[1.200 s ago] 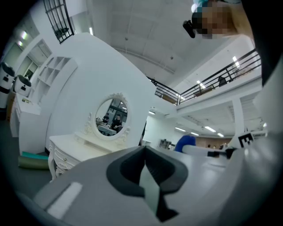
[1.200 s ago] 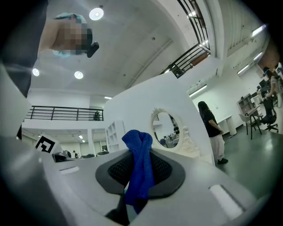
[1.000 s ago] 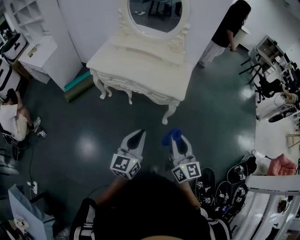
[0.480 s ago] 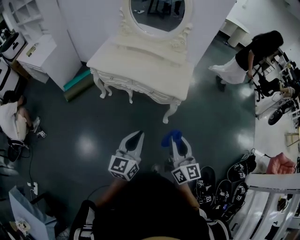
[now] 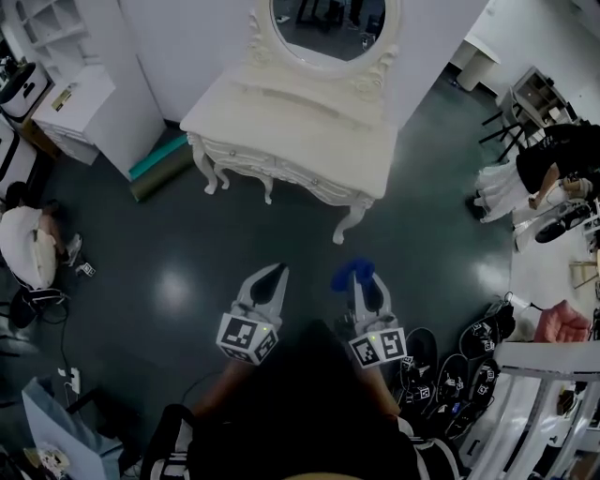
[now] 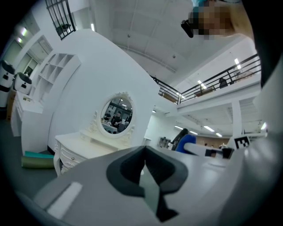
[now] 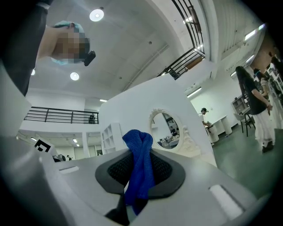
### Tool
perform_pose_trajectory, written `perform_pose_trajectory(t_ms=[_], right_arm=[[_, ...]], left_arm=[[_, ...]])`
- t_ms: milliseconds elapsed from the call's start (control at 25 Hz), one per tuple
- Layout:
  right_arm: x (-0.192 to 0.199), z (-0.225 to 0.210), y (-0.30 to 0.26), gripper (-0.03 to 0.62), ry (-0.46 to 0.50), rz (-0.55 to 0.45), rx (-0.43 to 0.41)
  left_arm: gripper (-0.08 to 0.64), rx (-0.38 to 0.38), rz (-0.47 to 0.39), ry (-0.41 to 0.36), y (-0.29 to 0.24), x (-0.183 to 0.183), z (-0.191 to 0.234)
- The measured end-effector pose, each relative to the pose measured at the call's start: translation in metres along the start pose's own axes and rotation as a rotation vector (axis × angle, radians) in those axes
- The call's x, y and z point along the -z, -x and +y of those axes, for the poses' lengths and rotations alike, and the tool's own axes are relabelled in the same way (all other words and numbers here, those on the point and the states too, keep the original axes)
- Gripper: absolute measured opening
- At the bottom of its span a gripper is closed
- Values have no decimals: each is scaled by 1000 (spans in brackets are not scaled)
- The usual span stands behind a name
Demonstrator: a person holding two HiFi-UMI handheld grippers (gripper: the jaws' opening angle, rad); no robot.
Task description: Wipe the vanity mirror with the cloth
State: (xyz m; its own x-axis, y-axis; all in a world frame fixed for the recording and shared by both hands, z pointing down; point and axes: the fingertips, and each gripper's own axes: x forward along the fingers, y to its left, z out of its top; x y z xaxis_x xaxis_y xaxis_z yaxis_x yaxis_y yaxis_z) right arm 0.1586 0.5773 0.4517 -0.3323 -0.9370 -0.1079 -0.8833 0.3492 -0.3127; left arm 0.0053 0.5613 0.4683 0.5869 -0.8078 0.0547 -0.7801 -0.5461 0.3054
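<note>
The head view has slid a touch. The vanity [image 5: 291,131] now sits a little further right and lower than 0.5 s ago. The mirror [image 5: 333,28] is still cropped, its top lost past the frame edge. The bystander [image 5: 548,159] in black has moved from mid-right to the far right edge and is half cut off there.

Both grippers hold low over the dark floor [image 5: 187,244], well apart from the vanity, much as before. The right gripper [image 5: 364,281] has nudged slightly right. The left gripper [image 5: 269,279] has its jaws pressed together with nothing between them. The right gripper's jaws are clamped on the blue cloth [image 5: 354,273], which bunches up past the tips with a tail hanging below. The cloth is well short of the mirror and touches nothing else.

Both gripper views catch the whole oval mirror, but it is far off and its reflection is too small to read. The wearer's dark head [image 5: 300,412] fills the bottom of the head view and covers most of both arms. At the left edge, 1 seated person [image 5: 28,246] is partly cropped.
</note>
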Motion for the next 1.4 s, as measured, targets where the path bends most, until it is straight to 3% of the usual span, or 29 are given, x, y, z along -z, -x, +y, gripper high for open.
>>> perform_pose_trajectory(t_ms=[400, 1080, 1400], right_arm=[[2, -14, -32, 67, 10, 4, -9], [-30, -134, -148, 67, 4, -5, -77], [-28, -155, -191, 67, -6, 5, -84]], left_arm=[[11, -15, -10, 23, -25, -2, 19], [11, -60, -39, -12, -188, -30, 30], [11, -74, -35, -19, -232, -39, 51]])
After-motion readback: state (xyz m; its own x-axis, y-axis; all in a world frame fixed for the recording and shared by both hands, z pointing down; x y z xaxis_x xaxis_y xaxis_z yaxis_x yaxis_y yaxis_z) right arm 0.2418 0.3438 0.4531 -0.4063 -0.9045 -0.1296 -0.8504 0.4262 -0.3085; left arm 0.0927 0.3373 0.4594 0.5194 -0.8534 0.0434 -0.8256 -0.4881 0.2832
